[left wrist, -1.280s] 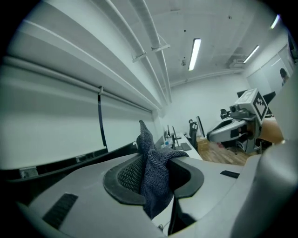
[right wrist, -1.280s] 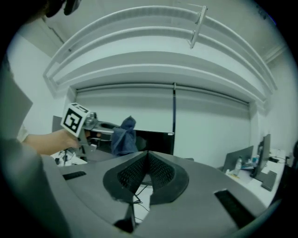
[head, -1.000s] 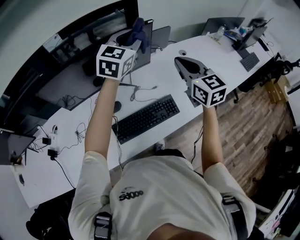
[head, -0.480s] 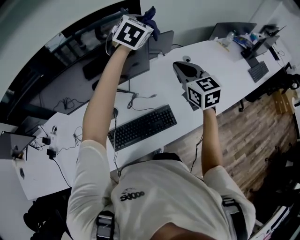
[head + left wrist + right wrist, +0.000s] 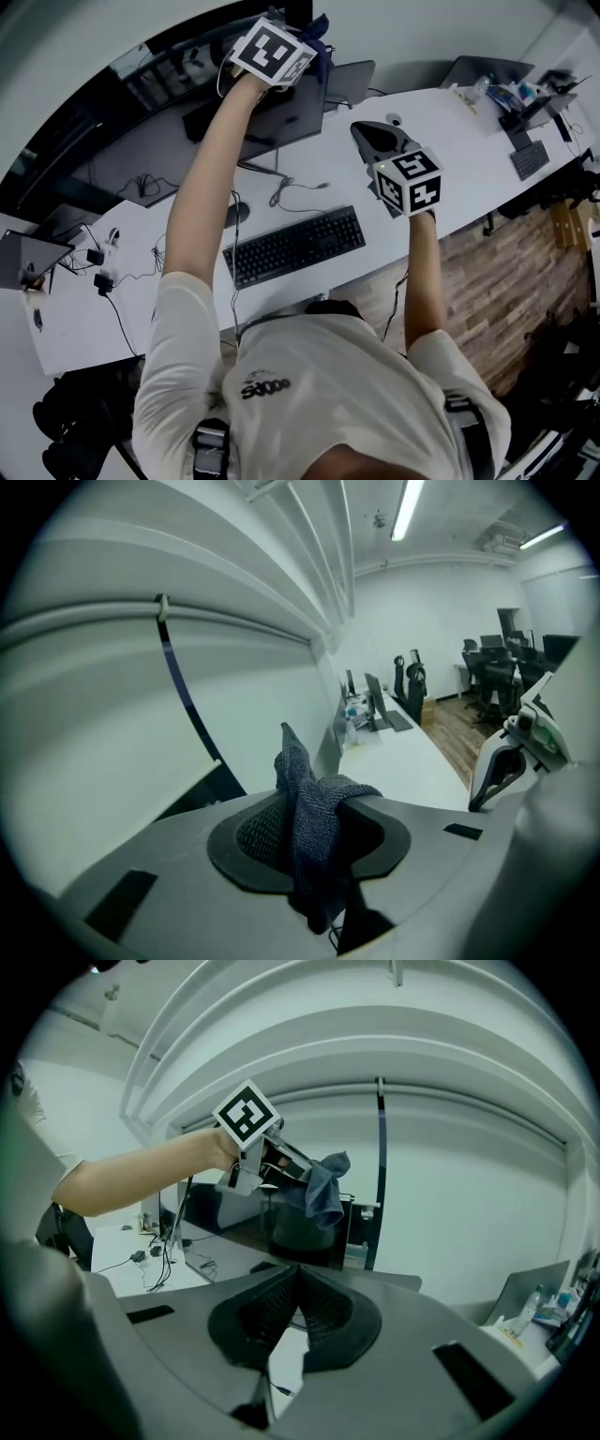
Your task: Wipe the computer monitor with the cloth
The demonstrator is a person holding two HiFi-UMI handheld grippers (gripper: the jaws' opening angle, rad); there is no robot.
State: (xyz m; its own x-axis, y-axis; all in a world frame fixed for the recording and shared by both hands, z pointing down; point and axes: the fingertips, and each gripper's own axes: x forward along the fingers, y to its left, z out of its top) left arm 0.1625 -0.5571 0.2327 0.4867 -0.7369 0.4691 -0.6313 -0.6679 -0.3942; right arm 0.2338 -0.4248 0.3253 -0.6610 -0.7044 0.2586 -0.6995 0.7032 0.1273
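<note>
The cloth (image 5: 307,803), a dark knitted rag, is pinched between the fingers of the left gripper (image 5: 319,827). One corner stands up past the tips and the rest hangs below them. This gripper is raised on an outstretched arm at the top edge of the computer monitor (image 5: 267,117), whose dark screen stands at the back of the white bench (image 5: 450,127). In the right gripper view the rag hangs in front of the upper part of the screen, but I cannot tell whether it touches the glass.

The step in hand looks like the start of a wipe from the top. To do it well, the hanging part of the rag should be laid flat against the screen, so that fabric and not the hard finger tips meets the glass. Light, even pressure in overlapping strokes across and downward would suit. The grip should stay tight, because little of the rag is clamped. The screen may rock on its stand if pushed hard.

The right gripper (image 5: 298,1288) hovers over the bench beside the monitor. Its fingers are closed together with nothing between them.

A black keyboard (image 5: 295,246) lies in front of the monitor, with loose cables (image 5: 291,195) between the two. A grey laptop (image 5: 349,80) stands just to the monitor's right.

No container can be made out near the work. Small items are clustered at the far end of the bench (image 5: 502,94), perhaps with a bottle among them, and they are too small to read for contents.
</note>
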